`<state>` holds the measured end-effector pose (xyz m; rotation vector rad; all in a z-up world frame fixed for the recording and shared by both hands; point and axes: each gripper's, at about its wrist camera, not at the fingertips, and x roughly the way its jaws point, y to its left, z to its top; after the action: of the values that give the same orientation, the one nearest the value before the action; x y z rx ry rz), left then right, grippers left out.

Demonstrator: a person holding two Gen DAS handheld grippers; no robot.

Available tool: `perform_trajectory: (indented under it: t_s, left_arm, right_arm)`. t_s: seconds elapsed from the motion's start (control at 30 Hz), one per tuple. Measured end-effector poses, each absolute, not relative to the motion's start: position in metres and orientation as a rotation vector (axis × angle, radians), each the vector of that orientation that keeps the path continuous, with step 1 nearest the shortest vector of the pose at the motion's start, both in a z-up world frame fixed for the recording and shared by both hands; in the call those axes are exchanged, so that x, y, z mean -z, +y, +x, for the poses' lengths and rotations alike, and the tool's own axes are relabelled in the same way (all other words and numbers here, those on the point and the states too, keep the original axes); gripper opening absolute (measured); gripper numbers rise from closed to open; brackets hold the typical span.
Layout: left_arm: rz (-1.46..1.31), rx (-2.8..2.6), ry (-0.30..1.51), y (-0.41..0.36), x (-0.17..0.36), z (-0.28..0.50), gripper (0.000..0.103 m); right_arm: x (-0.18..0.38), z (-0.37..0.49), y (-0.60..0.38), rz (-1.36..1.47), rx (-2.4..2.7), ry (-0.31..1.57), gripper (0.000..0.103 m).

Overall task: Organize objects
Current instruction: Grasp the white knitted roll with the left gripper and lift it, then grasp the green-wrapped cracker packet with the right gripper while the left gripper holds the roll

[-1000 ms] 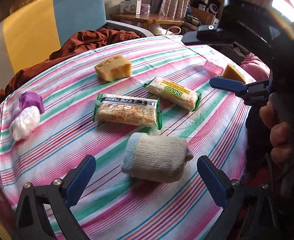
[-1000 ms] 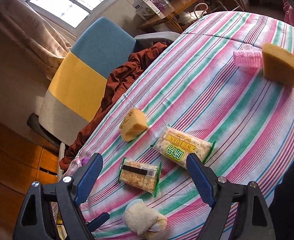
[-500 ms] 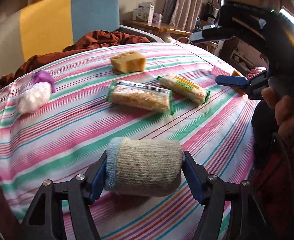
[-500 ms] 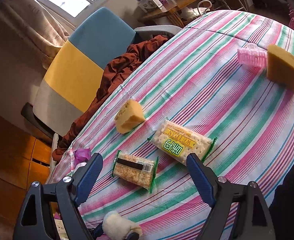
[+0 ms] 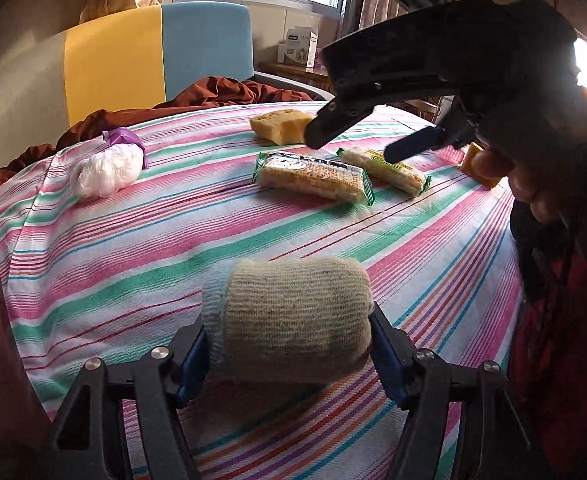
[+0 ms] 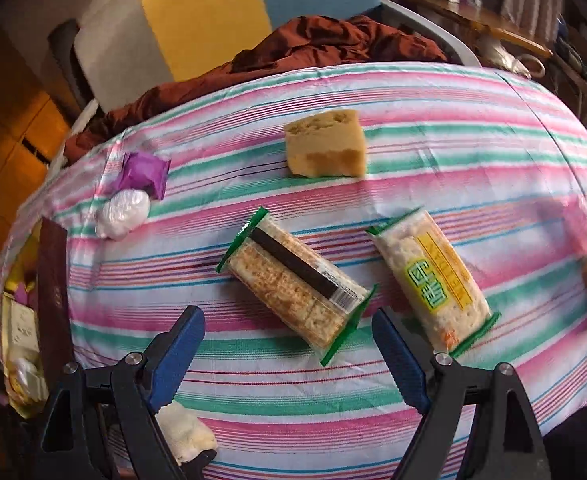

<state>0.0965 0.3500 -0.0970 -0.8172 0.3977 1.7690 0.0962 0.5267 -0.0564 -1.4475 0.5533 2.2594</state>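
My left gripper (image 5: pixel 289 344) is shut on a rolled beige sock (image 5: pixel 289 312) with a pale blue cuff, low at the near edge of the striped tablecloth (image 5: pixel 133 240). My right gripper (image 6: pixel 287 332) stands open and empty, pointing steeply down over the near end of a cracker pack with a black band (image 6: pixel 293 284). In the left wrist view the right gripper (image 5: pixel 353 148) hangs above both packs. A yellow-labelled pack (image 6: pixel 433 280) lies just to the right. Farther back are a yellow sponge (image 6: pixel 325 144) and a white bag with a purple wrap (image 6: pixel 123 212).
A second sponge (image 5: pixel 477 164) and a pink item (image 5: pixel 451 154) lie at the far right edge. A yellow-and-blue chair (image 5: pixel 153 60) with brown cloth (image 5: pixel 221 92) stands behind the table. A dark board (image 6: pixel 53 300) and a box of items sit off the left edge.
My left gripper closed on the sock and now holds it nearer the table's front edge. My right gripper swung and rolled, coming over the cracker pack.
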Motion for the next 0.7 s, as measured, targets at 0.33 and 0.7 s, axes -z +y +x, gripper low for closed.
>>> perform_trajectory:
  t_s: [0.33,0.7]
  left_arm:
    - [-0.83,-1.754,0.367,0.349,0.098,0.093,0.072]
    - [-0.828,-1.757,0.365,0.349,0.098,0.094,0.072]
  right_arm:
    - [0.105,0.04,0.534,-1.728,-2.176,0.293,0.089]
    - [0.105,0.082,0.508,-1.617,-2.22,0.384,0.05]
